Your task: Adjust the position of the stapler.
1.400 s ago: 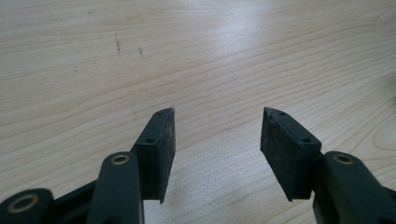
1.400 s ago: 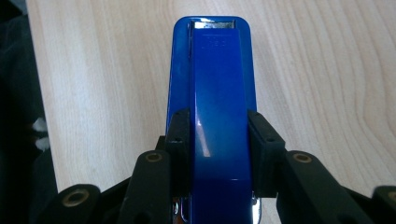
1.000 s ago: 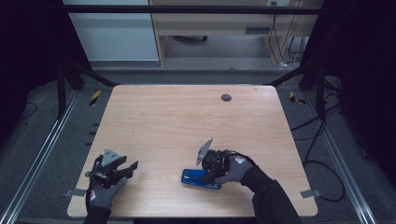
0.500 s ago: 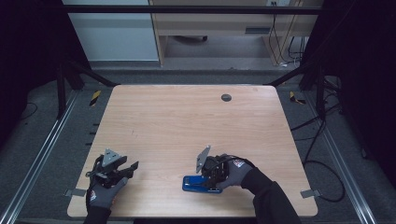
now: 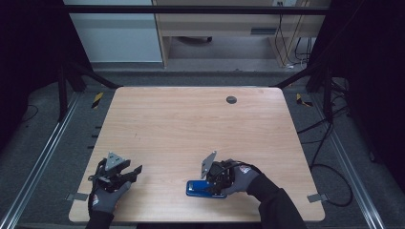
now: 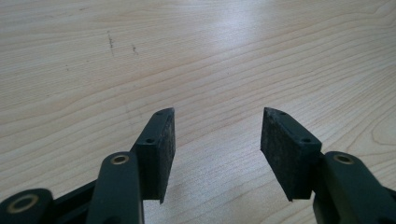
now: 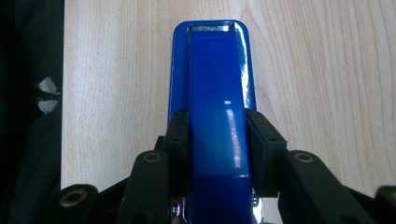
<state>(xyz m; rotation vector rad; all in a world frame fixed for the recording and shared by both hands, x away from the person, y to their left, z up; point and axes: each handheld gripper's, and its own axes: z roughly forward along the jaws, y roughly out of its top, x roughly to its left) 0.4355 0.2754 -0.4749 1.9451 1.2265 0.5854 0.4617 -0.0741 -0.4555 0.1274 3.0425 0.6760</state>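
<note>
Two black pads (image 7: 265,149) flank glossy blue stapler (image 7: 217,93).

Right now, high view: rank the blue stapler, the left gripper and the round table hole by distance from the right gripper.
1. Blue stapler: between the jaws of the right gripper, near the table's front edge.
2. Left gripper: across the front, at the left, jaws open.
3. Round table hole: far edge of the table, toward the right.

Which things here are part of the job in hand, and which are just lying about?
In the job:
- blue stapler, lying near the table's front edge
- right gripper, jaws on either side of the stapler, pads against it

Lying about:
- left gripper, open over bare wood
- dark round grommet in the table
</note>
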